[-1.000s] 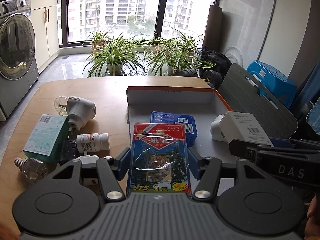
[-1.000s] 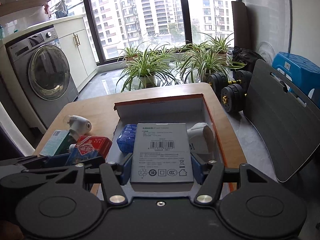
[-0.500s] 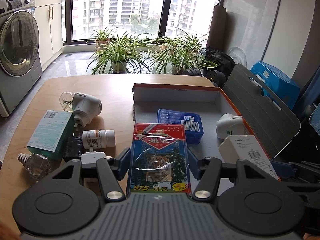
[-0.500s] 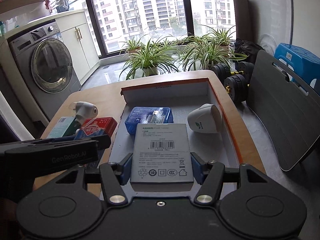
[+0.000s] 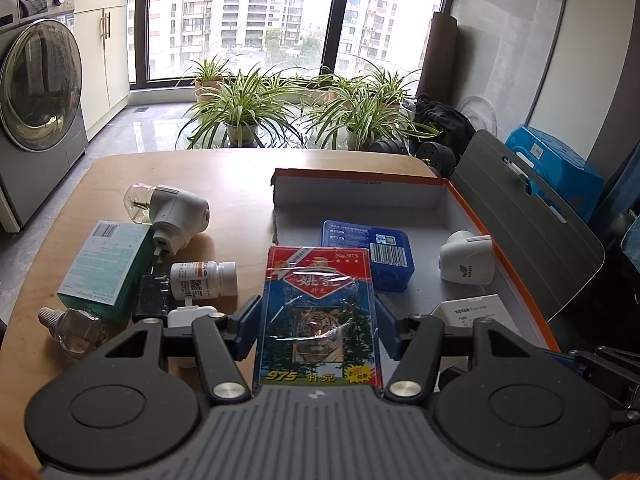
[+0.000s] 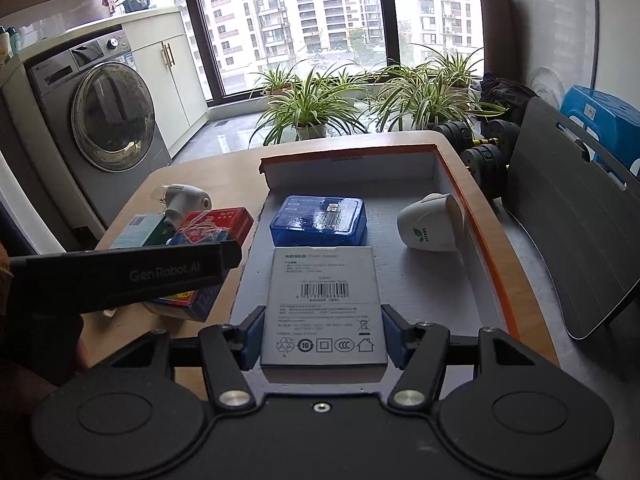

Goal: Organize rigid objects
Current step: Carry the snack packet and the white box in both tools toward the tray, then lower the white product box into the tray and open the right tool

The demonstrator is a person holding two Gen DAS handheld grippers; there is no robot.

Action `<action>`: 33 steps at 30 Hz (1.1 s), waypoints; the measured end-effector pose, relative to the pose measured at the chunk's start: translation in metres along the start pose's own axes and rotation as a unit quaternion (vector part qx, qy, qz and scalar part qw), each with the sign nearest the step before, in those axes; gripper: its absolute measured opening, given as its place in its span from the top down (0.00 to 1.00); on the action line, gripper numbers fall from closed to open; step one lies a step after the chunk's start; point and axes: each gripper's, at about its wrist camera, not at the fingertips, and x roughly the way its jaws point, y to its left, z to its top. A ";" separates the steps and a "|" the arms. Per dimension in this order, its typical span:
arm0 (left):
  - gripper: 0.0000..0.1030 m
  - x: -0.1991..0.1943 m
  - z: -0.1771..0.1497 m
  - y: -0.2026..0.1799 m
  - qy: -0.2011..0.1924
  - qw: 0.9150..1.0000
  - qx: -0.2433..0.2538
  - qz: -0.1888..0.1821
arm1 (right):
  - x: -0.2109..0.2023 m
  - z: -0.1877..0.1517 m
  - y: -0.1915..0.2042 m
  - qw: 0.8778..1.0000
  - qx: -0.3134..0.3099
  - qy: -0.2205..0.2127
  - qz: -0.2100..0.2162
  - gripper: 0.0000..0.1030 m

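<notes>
The playing-card pack [image 5: 318, 312] sits clamped between the blue pads of the left gripper [image 5: 318, 330], held at the near left edge of the cardboard tray [image 5: 360, 194]. The right gripper [image 6: 323, 338] grips the white adapter box [image 6: 323, 304] at both sides, over the tray floor, just in front of the blue case [image 6: 319, 220]. A white plug-in unit [image 6: 432, 222] lies near the tray's right wall.
</notes>
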 end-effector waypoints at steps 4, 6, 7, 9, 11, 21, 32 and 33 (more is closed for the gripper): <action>0.42 0.000 -0.001 -0.001 0.001 1.000 0.000 -0.002 | 0.001 0.002 -0.006 1.000 0.008 -0.002 -0.006 0.31; 0.42 -0.001 -0.001 -0.002 0.002 1.000 0.001 -0.003 | 0.002 0.003 -0.009 1.000 0.011 -0.002 -0.009 0.31; 0.42 -0.001 -0.002 -0.002 0.002 1.000 0.001 -0.004 | 0.002 0.003 -0.010 1.000 0.012 -0.002 -0.010 0.31; 0.42 -0.001 -0.003 -0.003 0.003 1.000 0.001 -0.005 | 0.003 0.003 -0.012 1.000 0.015 -0.002 -0.012 0.31; 0.42 -0.001 -0.005 -0.004 0.005 1.000 0.002 -0.005 | 0.004 0.003 -0.014 1.000 0.018 -0.002 -0.014 0.31; 0.42 0.002 -0.011 -0.005 0.016 1.000 0.001 -0.007 | 0.007 0.005 -0.023 0.999 0.025 -0.002 -0.020 0.31; 0.42 0.006 -0.015 -0.005 0.022 1.000 0.000 -0.006 | 0.014 0.011 -0.027 0.999 0.025 0.001 -0.020 0.31; 0.42 0.006 -0.015 -0.005 0.023 1.000 0.000 -0.006 | 0.015 0.011 -0.026 1.000 0.025 0.000 -0.019 0.31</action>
